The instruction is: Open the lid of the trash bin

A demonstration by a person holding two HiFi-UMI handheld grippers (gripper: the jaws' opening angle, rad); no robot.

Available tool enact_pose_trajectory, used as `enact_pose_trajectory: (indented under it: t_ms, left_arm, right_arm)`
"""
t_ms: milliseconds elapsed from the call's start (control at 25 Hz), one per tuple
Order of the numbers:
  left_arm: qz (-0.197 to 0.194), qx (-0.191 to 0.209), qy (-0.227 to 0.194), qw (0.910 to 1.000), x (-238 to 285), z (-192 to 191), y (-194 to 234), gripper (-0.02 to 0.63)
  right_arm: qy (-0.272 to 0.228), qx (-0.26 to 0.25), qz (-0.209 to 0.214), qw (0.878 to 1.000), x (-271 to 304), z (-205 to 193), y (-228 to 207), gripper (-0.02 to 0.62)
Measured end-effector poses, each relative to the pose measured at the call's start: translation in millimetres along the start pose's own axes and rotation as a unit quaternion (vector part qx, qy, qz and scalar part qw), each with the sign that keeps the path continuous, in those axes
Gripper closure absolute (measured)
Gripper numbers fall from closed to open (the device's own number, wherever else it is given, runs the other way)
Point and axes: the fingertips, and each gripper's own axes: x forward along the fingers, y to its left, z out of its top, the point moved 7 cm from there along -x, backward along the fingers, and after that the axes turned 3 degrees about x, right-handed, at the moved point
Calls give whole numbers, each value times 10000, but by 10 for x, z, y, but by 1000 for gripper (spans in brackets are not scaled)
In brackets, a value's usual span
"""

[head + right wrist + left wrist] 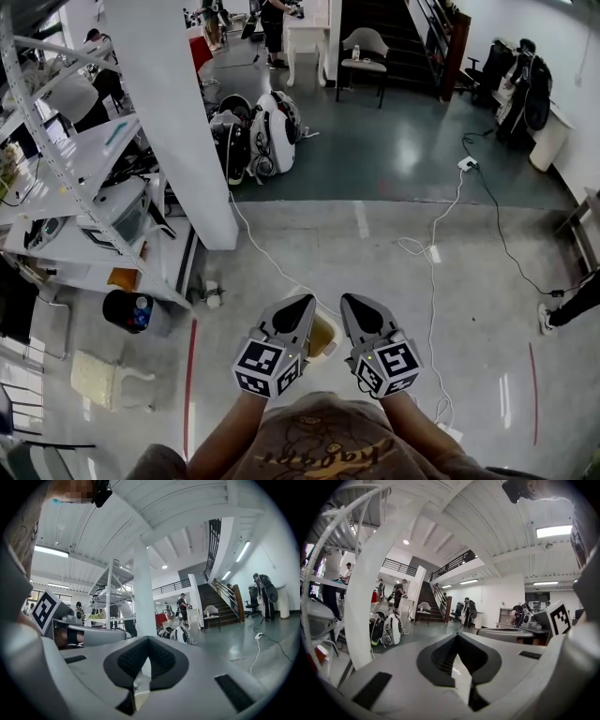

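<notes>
Trash bin, a pale yellow, white-rimmed shape (pixel 324 336) standing on the grey polished floor (pixel 394 253), is sitting almost straight below the two grippers. The fingers of the left gripper (pixel 298 307) are lying closed on each other, tips meeting, with only floor showing through the slit behind them. They are gripping nothing, and that gripper's own view (pixel 457 637) is saying the same. The fingers of the right gripper (pixel 354 307) are pressed together too and are also empty (pixel 147 639). Both grippers are hanging side by side at chest height, aimed forward across the room and well above the bin, and neither is touching it.

Most of the bin is lying hidden behind the grippers, so I cannot tell whether its lid is lying shut or standing up. That is fitting two stages equally: hands poised over a closed bin, or hands lifted clear of a lid already raised. My judgement is that any next move is calling first for a clear look at the lid.

Further left, a round black bucket (pixel 128 310) with something blue inside is standing by the white metal shelving (pixel 56 178), well apart.
</notes>
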Motion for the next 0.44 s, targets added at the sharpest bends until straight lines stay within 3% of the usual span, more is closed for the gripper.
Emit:
enact_pose_trajectory:
  t_ms: [440]
  left_arm:
    - [-101,-23,34,9999,51,-48,13,600]
  right_arm:
    - [37,-107,-31,9999,34,9,-55,569]
